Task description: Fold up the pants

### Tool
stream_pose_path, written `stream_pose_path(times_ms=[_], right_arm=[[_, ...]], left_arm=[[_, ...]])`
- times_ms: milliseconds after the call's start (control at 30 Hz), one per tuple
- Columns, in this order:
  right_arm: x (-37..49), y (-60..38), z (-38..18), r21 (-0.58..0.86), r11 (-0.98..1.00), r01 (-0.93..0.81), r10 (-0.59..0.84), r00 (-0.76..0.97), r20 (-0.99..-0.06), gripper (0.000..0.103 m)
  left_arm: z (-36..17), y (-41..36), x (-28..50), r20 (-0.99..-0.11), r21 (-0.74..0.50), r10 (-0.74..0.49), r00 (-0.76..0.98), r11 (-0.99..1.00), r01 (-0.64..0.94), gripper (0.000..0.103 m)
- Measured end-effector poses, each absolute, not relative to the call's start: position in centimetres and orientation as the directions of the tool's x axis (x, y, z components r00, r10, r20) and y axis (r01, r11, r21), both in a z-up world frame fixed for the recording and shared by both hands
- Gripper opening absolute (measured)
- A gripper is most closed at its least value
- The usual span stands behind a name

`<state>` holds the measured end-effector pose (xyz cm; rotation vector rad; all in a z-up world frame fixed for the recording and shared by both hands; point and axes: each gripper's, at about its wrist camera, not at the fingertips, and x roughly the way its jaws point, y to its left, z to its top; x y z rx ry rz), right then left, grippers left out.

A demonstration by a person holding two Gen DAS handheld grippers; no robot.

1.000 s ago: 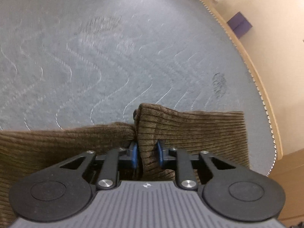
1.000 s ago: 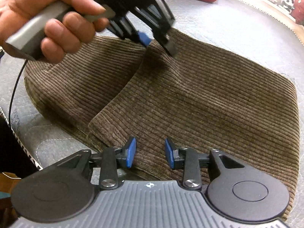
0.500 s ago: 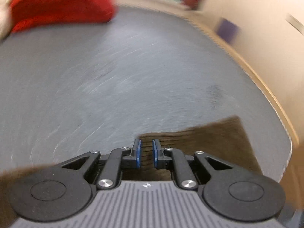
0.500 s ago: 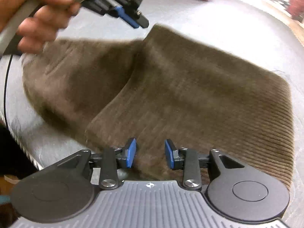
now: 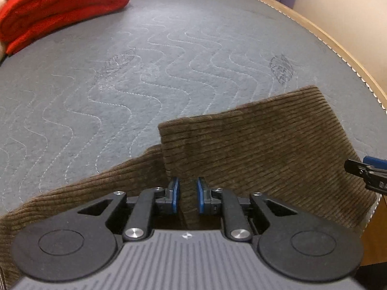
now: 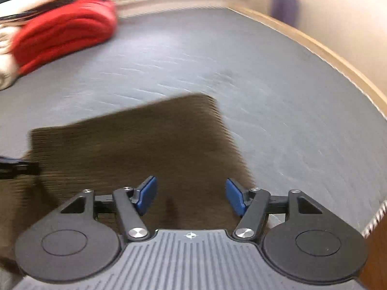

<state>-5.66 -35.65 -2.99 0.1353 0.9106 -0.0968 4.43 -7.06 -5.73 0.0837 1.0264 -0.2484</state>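
The left gripper (image 5: 188, 198) points steeply downward, its blue pads (image 5: 174, 194) drawn close together and pinching a raised fold of the brown corduroy pants (image 5: 266, 149) between them. The right gripper (image 6: 191, 197) is likewise angled down over the cloth; its jaws have just been opening and now stand wide apart, the blue pads (image 6: 145, 194) clear of the fabric with nothing gripped. Its dark fingertip also shows at the right edge of the left wrist view.

The right gripper (image 6: 191, 197) now has its jaws spread wide, having just been opening above the brown pants (image 6: 135, 145) without pinching them. Both cameras now face the red blanket (image 5: 60, 7), unlike before.
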Motion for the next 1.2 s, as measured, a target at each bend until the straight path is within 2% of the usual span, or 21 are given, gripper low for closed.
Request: stream_pose_path(times_ms=[100, 233, 367, 467, 567, 600, 667, 767, 800, 867, 933, 1000, 1100, 1200], right_arm=[[-6.1, -37.7, -4.4, 0.067, 0.975, 0.210, -0.068, 0.574, -0.816, 0.065], [-6.4, -40.3, -5.4, 0.099, 0.960, 0.262, -0.067, 0.558, -0.827, 0.069], [-6.0, -41.2, -7.1, 0.206, 0.946, 0.249, 0.043, 0.534, -0.844, 0.072], [-5.4, -41.9, -8.3, 0.301, 0.917, 0.261, 0.141, 0.495, -0.857, 0.072], [-4.8, -42.7, -8.8, 0.350, 0.885, 0.308, 0.177, 0.473, -0.863, 0.074], [-4.8, -42.4, -8.7, 0.353, 0.883, 0.308, 0.180, 0.471, -0.863, 0.073], [-4.8, -41.9, -8.4, 0.335, 0.896, 0.292, 0.169, 0.474, -0.864, 0.067], [-5.3, -41.1, -7.3, 0.332, 0.894, 0.300, 0.150, 0.496, -0.855, 0.038], [-5.7, -40.6, -6.3, 0.324, 0.900, 0.291, 0.140, 0.511, -0.848, 0.033], [-6.3, -38.2, -3.4, 0.256, 0.943, 0.214, 0.092, 0.571, -0.816, 0.030], [-7.5, -34.4, 0.2, 0.190, 0.980, 0.062, 0.100, 0.671, -0.734, 0.028], [-9.1, -30.2, 3.0, 0.130, 0.986, -0.107, 0.166, 0.737, -0.655, 0.028], [-11.9, -23.4, 5.2, 0.001, 0.936, -0.352, 0.290, 0.769, -0.570, 0.028], [-14.1, -18.2, 5.3, -0.070, 0.869, -0.491, 0.374, 0.741, -0.557, 0.028]], left_arm=[[-4.8, -7.7, 3.9, -0.852, -0.039, -0.162, 0.497, 0.968, 0.248, 0.018], [-3.1, -8.6, 2.5, -0.824, -0.041, -0.194, 0.533, 0.957, 0.286, 0.026], [-3.6, -9.5, 2.3, -0.838, -0.117, -0.269, 0.475, 0.938, 0.325, 0.029], [-5.0, -9.8, 2.4, -0.872, -0.098, -0.228, 0.433, 0.948, 0.303, 0.030], [-4.0, -9.7, 2.3, -0.854, -0.115, -0.257, 0.451, 0.941, 0.318, 0.030], [-3.5, -9.5, 2.3, -0.845, -0.117, -0.264, 0.465, 0.940, 0.321, 0.033], [-2.8, -8.9, 2.2, -0.831, -0.115, -0.267, 0.488, 0.941, 0.319, 0.040], [-2.2, -7.8, 2.4, -0.824, -0.132, -0.271, 0.497, 0.946, 0.298, 0.040], [-2.1, -7.4, 2.5, -0.821, -0.142, -0.277, 0.499, 0.946, 0.291, 0.041], [-1.5, -6.5, 2.6, -0.811, -0.169, -0.296, 0.504, 0.944, 0.283, 0.048], [-0.5, -5.3, 2.6, -0.792, -0.214, -0.334, 0.510, 0.936, 0.281, 0.071], [0.8, -3.7, 2.8, -0.758, -0.295, -0.393, 0.521, 0.918, 0.264, 0.083], [2.2, 0.0, 3.2, -0.673, -0.493, -0.526, 0.520, 0.843, 0.214, 0.086], [2.8, 2.9, 3.5, -0.599, -0.629, -0.618, 0.509, 0.757, 0.179, 0.093]])
